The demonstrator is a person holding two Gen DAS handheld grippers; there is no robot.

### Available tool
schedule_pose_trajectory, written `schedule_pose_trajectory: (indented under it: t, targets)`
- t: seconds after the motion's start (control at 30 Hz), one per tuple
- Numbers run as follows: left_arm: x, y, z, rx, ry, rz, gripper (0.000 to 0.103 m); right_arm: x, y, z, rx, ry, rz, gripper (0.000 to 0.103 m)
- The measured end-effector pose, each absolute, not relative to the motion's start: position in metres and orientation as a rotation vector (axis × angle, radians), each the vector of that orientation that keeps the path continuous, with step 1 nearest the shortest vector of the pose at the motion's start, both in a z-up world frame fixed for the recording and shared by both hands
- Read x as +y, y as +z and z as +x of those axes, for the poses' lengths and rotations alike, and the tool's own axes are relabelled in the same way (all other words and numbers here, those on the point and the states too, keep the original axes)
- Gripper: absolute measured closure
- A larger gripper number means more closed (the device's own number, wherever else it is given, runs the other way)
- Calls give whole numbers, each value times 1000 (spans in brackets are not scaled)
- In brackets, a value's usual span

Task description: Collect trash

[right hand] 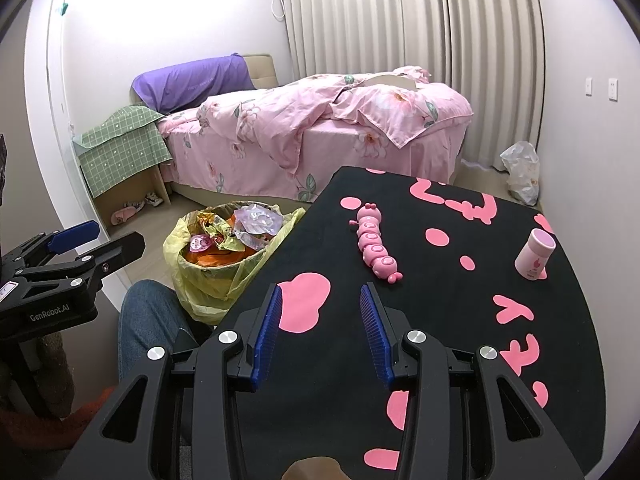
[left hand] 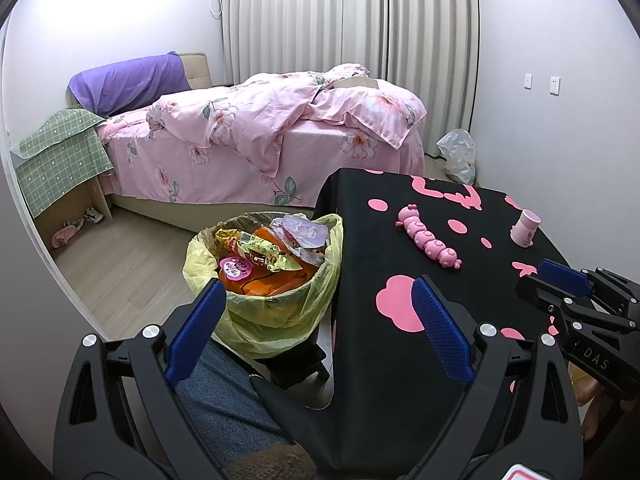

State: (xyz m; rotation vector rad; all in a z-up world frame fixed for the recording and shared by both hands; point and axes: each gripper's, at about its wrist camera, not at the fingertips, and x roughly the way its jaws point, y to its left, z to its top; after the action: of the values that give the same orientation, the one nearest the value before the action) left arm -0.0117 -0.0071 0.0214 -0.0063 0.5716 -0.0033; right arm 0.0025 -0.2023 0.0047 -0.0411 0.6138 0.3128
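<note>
A trash bin with a yellow bag point(left hand: 276, 312) stands on the floor left of the table, full of wrappers and orange packaging point(left hand: 260, 260); it also shows in the right wrist view point(right hand: 216, 276). My left gripper point(left hand: 316, 300) is open and empty, just in front of the bin and the table's left edge. My right gripper point(right hand: 320, 300) is open and empty above the black tablecloth point(right hand: 460, 340). A pink caterpillar toy point(right hand: 376, 244) and a pink cup point(right hand: 534, 254) sit on the table.
A bed with pink floral bedding point(left hand: 280, 128) fills the far side. A green-covered nightstand point(left hand: 60, 160) with slippers under it stands at the left. A white plastic bag point(left hand: 458, 156) lies on the floor by the right wall. My knee in jeans point(left hand: 224, 400) is below.
</note>
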Motion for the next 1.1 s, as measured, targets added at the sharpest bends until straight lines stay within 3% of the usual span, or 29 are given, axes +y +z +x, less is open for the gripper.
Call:
schedule_pose_trajectory:
  t: [1.1]
  targets:
    - [3,18,3,617,-64,-46,14,-204,4,7,639,328,-37,64]
